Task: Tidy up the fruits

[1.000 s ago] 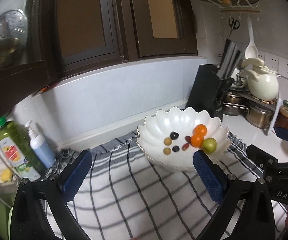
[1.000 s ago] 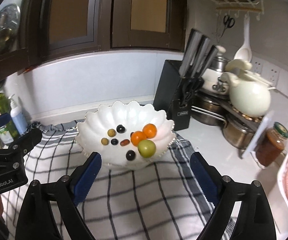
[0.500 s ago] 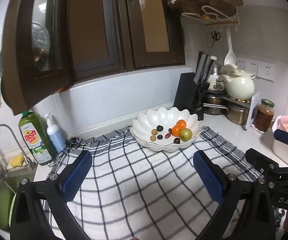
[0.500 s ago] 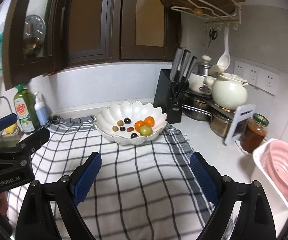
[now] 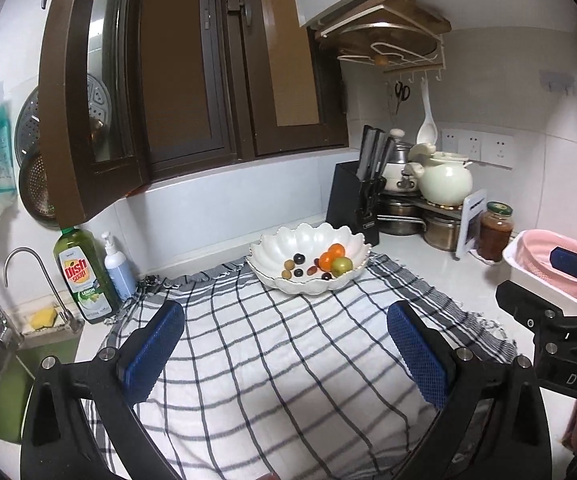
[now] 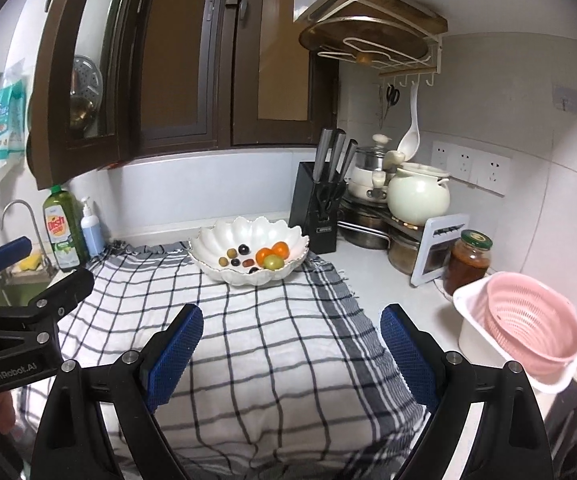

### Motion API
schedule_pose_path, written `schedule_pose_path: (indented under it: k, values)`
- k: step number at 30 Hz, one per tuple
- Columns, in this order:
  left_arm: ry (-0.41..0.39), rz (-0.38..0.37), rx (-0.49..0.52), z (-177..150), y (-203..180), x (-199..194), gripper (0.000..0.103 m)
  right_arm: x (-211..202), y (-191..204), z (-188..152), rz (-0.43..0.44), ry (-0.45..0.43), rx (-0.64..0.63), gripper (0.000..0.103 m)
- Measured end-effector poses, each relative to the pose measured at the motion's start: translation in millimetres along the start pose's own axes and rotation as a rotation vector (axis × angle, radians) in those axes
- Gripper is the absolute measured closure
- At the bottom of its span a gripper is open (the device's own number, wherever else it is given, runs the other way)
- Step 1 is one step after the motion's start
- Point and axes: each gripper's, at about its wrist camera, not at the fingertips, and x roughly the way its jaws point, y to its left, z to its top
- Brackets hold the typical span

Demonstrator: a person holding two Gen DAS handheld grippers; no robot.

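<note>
Black plastic left gripper (image 5: 284, 354) and right gripper (image 6: 291, 354), blue textured pads on jaws, silver screws, white lettering

white counter (image 6: 388, 280) | checked cloth (image 6: 248, 340) | jar (image 6: 466, 266) | knife block (image 6: 316, 208)

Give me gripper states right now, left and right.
Left gripper: open, holding nothing, over the checked cloth.
Right gripper: open, holding nothing, over the same cloth.

We see a checked cloth (image 6: 248, 340) covering the surface, a knife block (image 6: 318, 208) at the far side, dish soap (image 6: 61, 232) far left, a pink colander (image 6: 528, 324) right.
</note>
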Motion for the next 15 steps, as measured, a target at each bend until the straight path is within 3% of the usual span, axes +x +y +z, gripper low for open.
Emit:
schedule_pose_path:
  k: [15]
  values:
    - [-0.001,-0.019,0.007,-18,0,-44,0.0,-36,2,-24,0.027,0.029,0.023,0.012]
